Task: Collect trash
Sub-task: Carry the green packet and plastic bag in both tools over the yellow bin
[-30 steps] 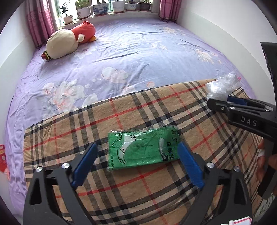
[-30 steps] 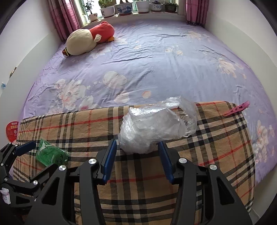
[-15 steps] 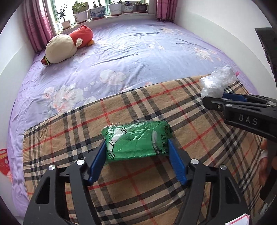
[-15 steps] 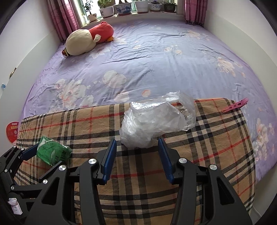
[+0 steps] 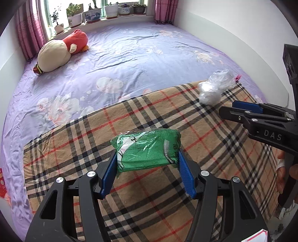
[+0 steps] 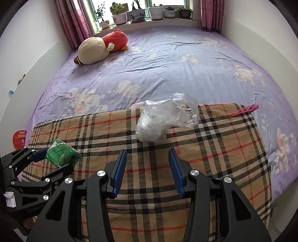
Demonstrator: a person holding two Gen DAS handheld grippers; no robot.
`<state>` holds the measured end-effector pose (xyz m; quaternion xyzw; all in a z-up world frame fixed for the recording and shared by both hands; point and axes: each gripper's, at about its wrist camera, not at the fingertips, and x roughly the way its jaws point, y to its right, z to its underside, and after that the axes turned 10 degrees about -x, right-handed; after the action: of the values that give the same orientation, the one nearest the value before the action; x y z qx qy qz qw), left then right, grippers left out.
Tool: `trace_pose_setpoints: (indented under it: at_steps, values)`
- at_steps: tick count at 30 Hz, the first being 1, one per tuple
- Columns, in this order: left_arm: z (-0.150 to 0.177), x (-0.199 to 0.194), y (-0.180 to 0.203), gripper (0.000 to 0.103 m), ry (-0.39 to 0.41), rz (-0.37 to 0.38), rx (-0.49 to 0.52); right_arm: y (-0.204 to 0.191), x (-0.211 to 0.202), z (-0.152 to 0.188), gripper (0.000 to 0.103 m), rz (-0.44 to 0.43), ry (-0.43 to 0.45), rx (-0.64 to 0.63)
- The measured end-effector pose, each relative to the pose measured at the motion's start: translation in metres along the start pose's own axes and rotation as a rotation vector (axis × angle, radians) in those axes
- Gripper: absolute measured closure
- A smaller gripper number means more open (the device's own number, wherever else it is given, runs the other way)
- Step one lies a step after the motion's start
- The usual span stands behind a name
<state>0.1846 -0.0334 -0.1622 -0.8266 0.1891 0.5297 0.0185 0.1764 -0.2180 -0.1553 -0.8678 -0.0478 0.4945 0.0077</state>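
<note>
A green plastic packet (image 5: 148, 149) sits between the blue pads of my left gripper (image 5: 147, 158), which is shut on it just above the plaid blanket (image 5: 167, 111); the packet (image 6: 62, 153) and left gripper also show in the right wrist view. A crumpled clear plastic bag (image 6: 163, 120) lies on the blanket's far edge; it also shows in the left wrist view (image 5: 214, 89). My right gripper (image 6: 147, 154) is open and empty, a short way in front of the bag, not touching it.
The blanket covers the near end of a purple floral bed (image 6: 158, 65). A red and cream plush toy (image 6: 102, 46) lies far left. A pink clip (image 6: 245, 110) lies at the blanket's far right corner. Potted plants (image 6: 137, 14) line the windowsill.
My left gripper has closed onto the green packet and lifted it slightly. My right gripper has drawn back from the clear bag, which now lies beyond its fingertips.
</note>
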Motion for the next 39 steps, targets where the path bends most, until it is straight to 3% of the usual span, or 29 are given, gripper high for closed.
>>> trace_pose_setpoints:
  at_steps: [5, 7, 8, 10, 19, 21, 23, 24, 31, 39]
  values:
    - [0.005, -0.011, 0.001, 0.042, 0.011, 0.01, 0.005, -0.001, -0.015, 0.014, 0.058, -0.006, 0.013, -0.002]
    - [0.007, -0.014, -0.001, 0.042, 0.013, 0.008, -0.001, 0.0, -0.017, 0.013, 0.054, 0.002, 0.027, 0.0]
    - [0.008, -0.014, -0.002, 0.042, 0.012, 0.005, -0.004, 0.002, -0.018, 0.01, 0.034, 0.015, 0.042, 0.009]
    - [0.009, -0.014, -0.006, 0.042, 0.007, -0.001, -0.016, 0.007, -0.016, 0.001, 0.011, 0.036, 0.067, 0.044]
    - [0.01, -0.01, -0.025, 0.042, -0.011, -0.023, -0.054, 0.006, 0.046, -0.049, 0.011, 0.077, -0.015, 0.056]
    - [0.008, -0.008, -0.027, 0.042, -0.018, -0.028, -0.053, 0.001, 0.054, -0.053, 0.02, 0.076, -0.03, 0.03]
    - [0.007, -0.008, -0.029, 0.042, -0.018, -0.033, -0.049, -0.005, 0.061, -0.053, 0.057, 0.077, -0.066, -0.003]
    - [0.006, -0.007, -0.03, 0.042, -0.019, -0.034, -0.046, -0.007, 0.063, -0.052, 0.063, 0.069, -0.076, -0.008]
    - [0.005, -0.01, -0.031, 0.042, -0.02, -0.026, -0.035, -0.01, 0.037, -0.028, 0.066, 0.023, -0.036, 0.0]
    - [0.011, -0.014, -0.012, 0.042, -0.021, -0.002, 0.03, -0.009, -0.011, 0.03, 0.066, 0.004, -0.026, 0.038]
